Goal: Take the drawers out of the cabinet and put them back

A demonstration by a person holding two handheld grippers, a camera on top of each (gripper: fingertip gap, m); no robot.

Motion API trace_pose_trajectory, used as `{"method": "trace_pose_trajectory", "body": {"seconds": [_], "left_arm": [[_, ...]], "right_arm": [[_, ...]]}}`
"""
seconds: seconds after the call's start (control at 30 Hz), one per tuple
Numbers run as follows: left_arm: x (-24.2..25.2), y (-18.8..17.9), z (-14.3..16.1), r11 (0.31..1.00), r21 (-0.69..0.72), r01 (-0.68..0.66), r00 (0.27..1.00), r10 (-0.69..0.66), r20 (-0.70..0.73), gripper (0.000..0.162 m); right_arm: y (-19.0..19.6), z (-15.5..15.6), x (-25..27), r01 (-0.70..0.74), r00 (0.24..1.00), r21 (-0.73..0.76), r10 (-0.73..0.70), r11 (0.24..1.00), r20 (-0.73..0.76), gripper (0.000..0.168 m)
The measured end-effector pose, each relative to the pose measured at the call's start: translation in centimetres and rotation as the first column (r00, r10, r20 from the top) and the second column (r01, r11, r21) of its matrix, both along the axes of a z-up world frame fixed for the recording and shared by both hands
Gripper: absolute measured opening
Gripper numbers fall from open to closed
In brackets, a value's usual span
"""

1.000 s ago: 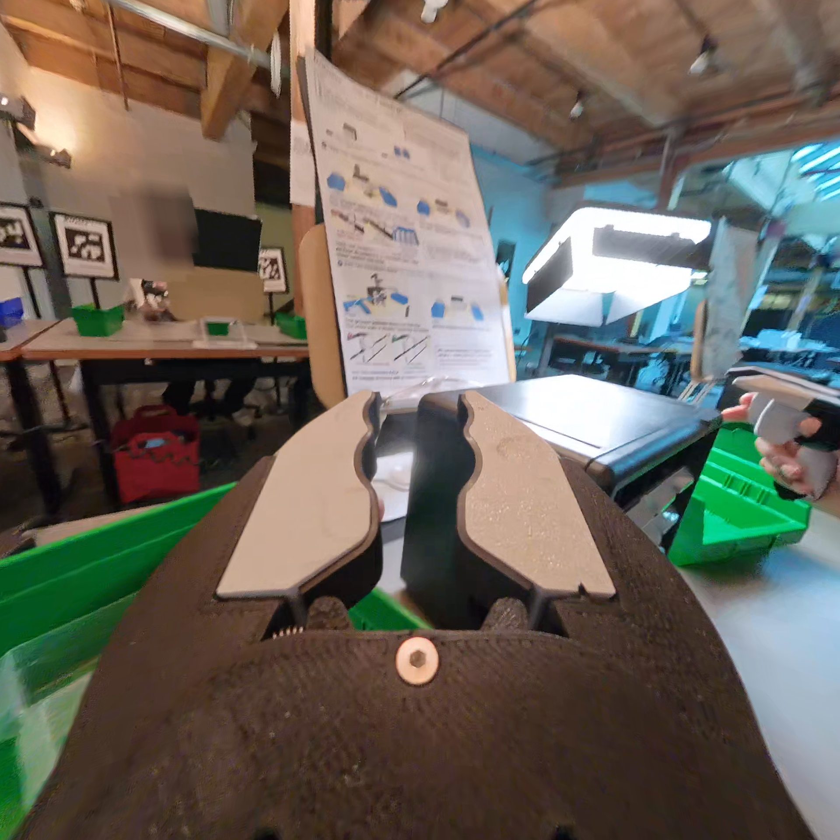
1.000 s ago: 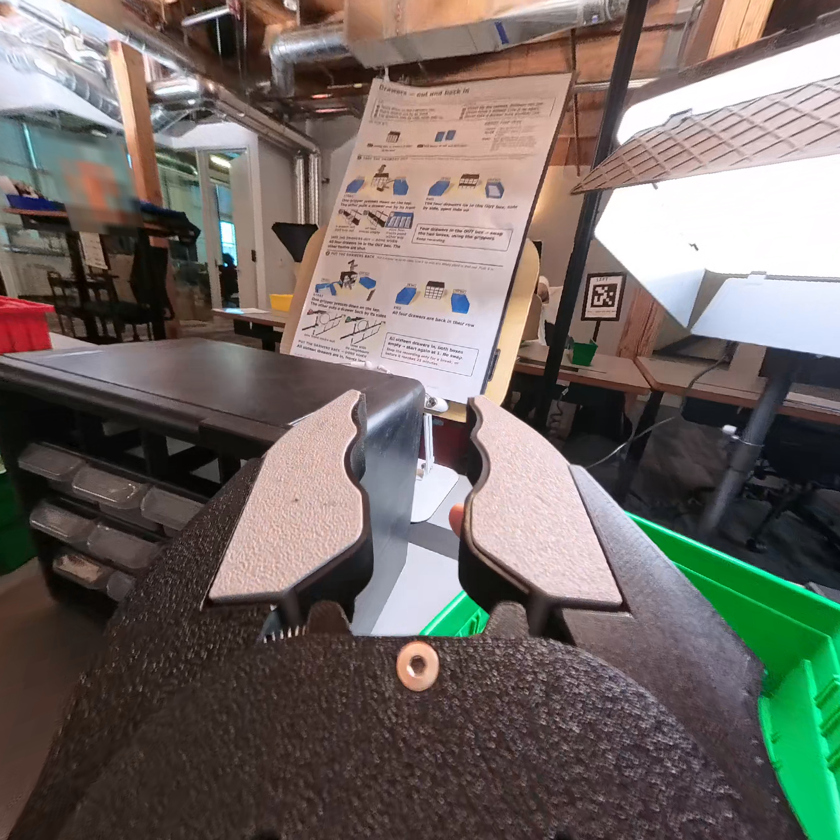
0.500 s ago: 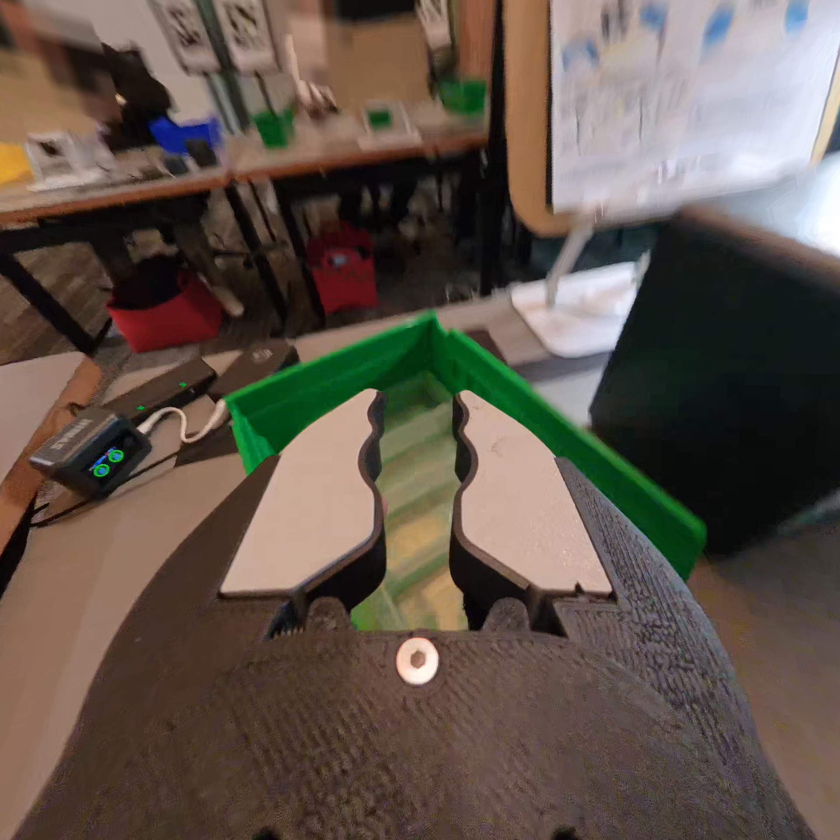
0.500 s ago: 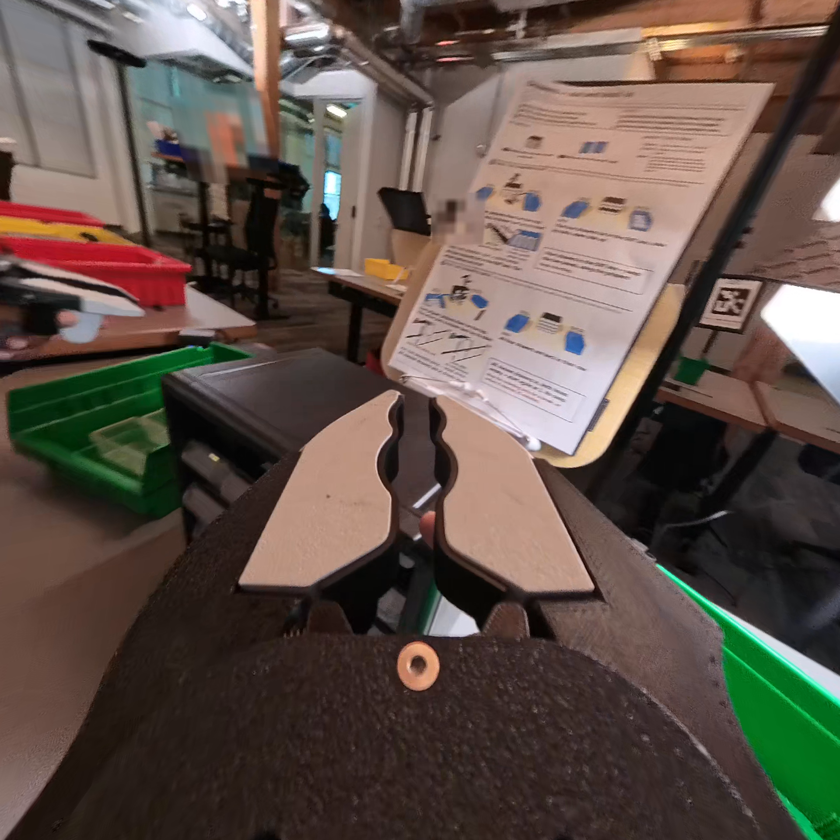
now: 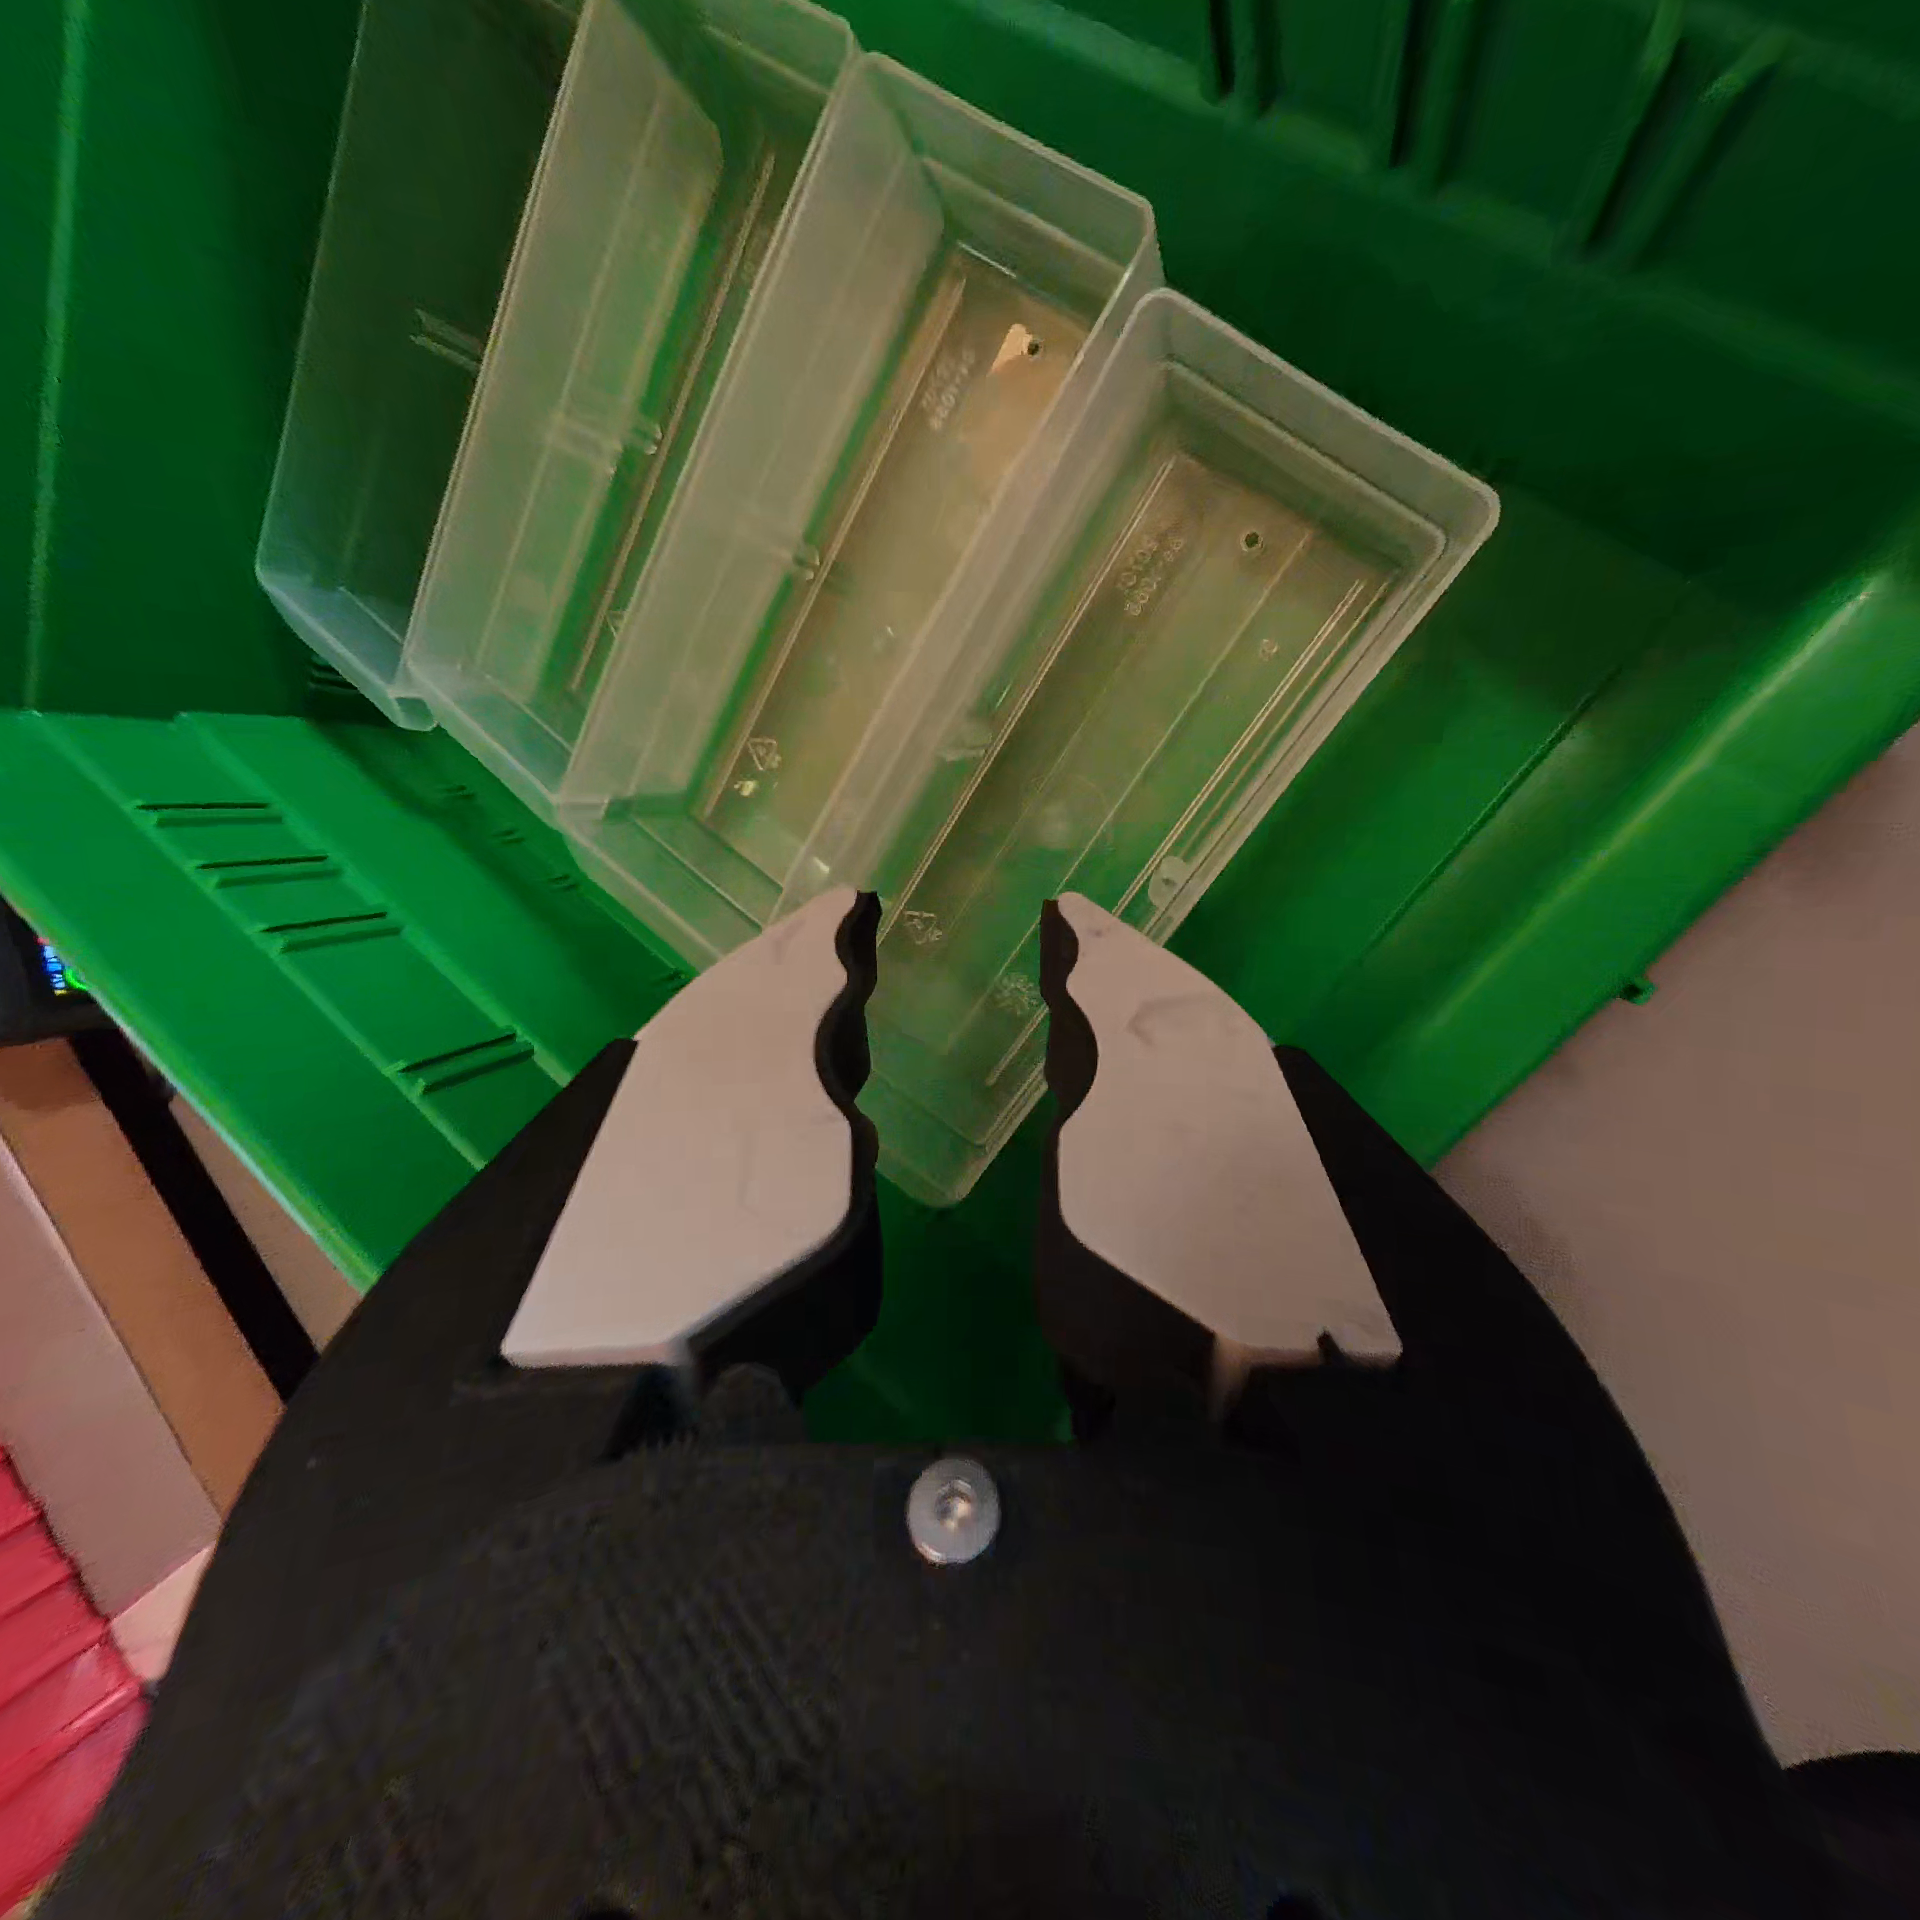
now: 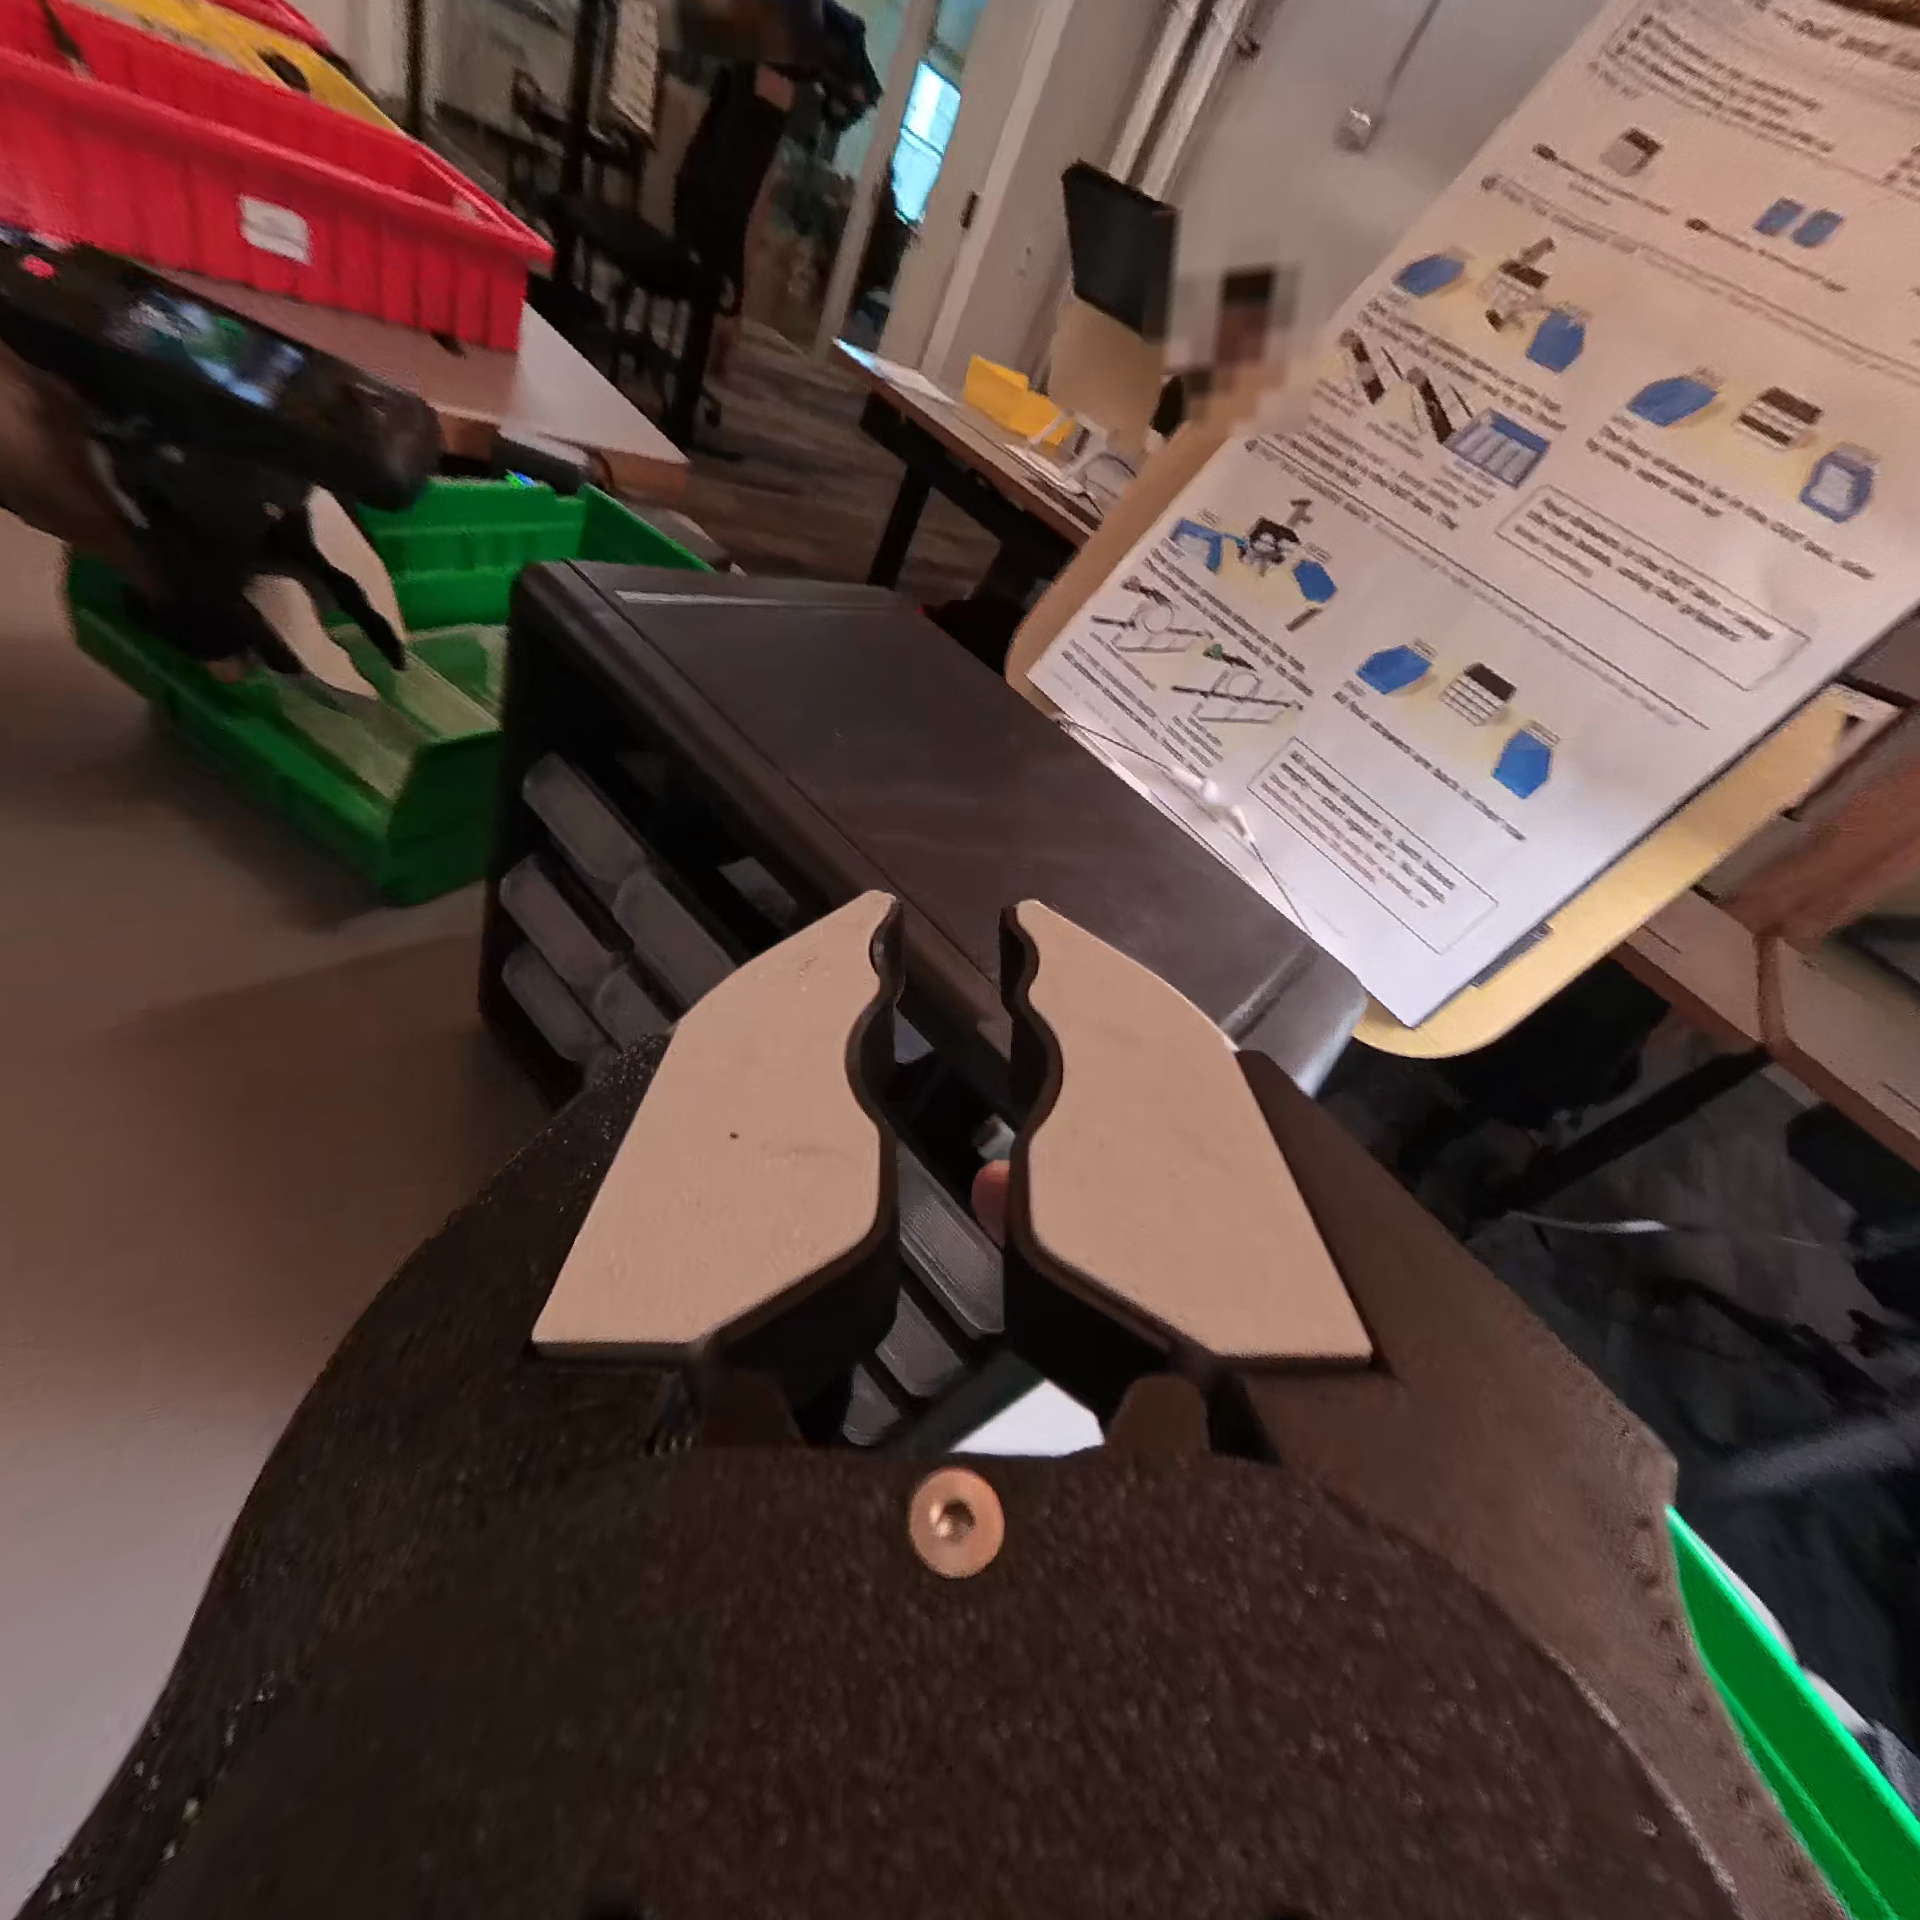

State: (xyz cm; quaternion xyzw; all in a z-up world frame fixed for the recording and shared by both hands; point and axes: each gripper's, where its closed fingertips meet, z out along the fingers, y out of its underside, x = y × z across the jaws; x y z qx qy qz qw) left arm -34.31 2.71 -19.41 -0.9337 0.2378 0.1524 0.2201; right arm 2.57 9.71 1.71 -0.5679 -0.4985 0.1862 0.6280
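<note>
In the left wrist view three clear plastic drawers [image 5: 831, 540] lie side by side in a green bin [image 5: 1558, 364]. My left gripper [image 5: 956, 914] is open and empty, pointing down just above the near end of the nearest drawer [image 5: 1143, 727]. In the right wrist view the black cabinet [image 6: 883, 748] stands on the table with several clear drawers [image 6: 582, 831] in its front. My right gripper [image 6: 951, 914] is open and empty, above the cabinet's near corner. The left gripper [image 6: 322, 613] also shows over the green bin [image 6: 416, 769] to the cabinet's left.
An instruction poster on a board [image 6: 1455, 520] stands behind the cabinet. A second green bin edge [image 6: 1787, 1714] is at the lower right. A red bin [image 6: 260, 208] sits on a far table. The grey tabletop [image 6: 208, 1039] lies in front of the cabinet.
My left gripper swung from looking across the room down into the green bin and opened wider over the drawers. My right gripper turned left toward the cabinet, narrowed its gap, then reopened a little.
</note>
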Motion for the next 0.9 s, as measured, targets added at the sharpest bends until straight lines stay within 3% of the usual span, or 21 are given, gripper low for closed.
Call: {"method": "trace_pose_trajectory", "body": {"seconds": [0.13, 0.27, 0.43, 0.63, 0.7, 0.8, 0.9], "left_arm": [[-0.1, -0.4, -0.6, 0.999, -0.052, -0.007, 0.999, 0.004, -0.054, 0.026], [-0.6, -0.9, -1.3, 0.994, -0.099, -0.043, 0.995, 0.034, -0.091, 0.022], [-0.8, -0.8, -1.2, 0.993, -0.1, -0.057, 0.991, 0.044, -0.128, 0.001], [2.3, -0.7, -0.1, 0.995, -0.095, 0.025, 0.995, -0.034, -0.092, 0.0], [2.3, -0.6, 0.1, 0.995, -0.087, 0.038, 0.993, -0.047, -0.104, 0.004], [1.4, -1.2, 0.2, 0.996, -0.085, 0.009, 0.996, -0.017, -0.092, 0.027], [0.7, -2.0, -0.5, 0.994, -0.109, -0.008, 0.997, 0.0, -0.072, 0.031]], "right_arm": [[2.5, -0.8, 1.1, 0.188, 0.982, -0.071, -0.187, 0.98, 0.017, 0.03], [5.1, -2.0, 2.6, 0.282, 0.956, -0.194, -0.292, 0.94, -0.028, 0.027], [6.5, -2.9, 3.1, 0.252, 0.963, -0.3, -0.268, 0.92, -0.012, 0.014], [6.6, -3.0, 3.1, 0.166, 0.983, -0.348, -0.184, 0.923, -0.018, 0.011], [6.6, -2.9, 3.1, 0.161, 0.983, -0.32, -0.18, 0.934, -0.032, 0.011], [6.4, -2.9, 3.2, 0.171, 0.981, -0.28, -0.188, 0.945, -0.036, 0.012], [6.0, -2.8, 3.1, 0.156, 0.984, -0.27, -0.172, 0.95, -0.038, 0.018]]}}
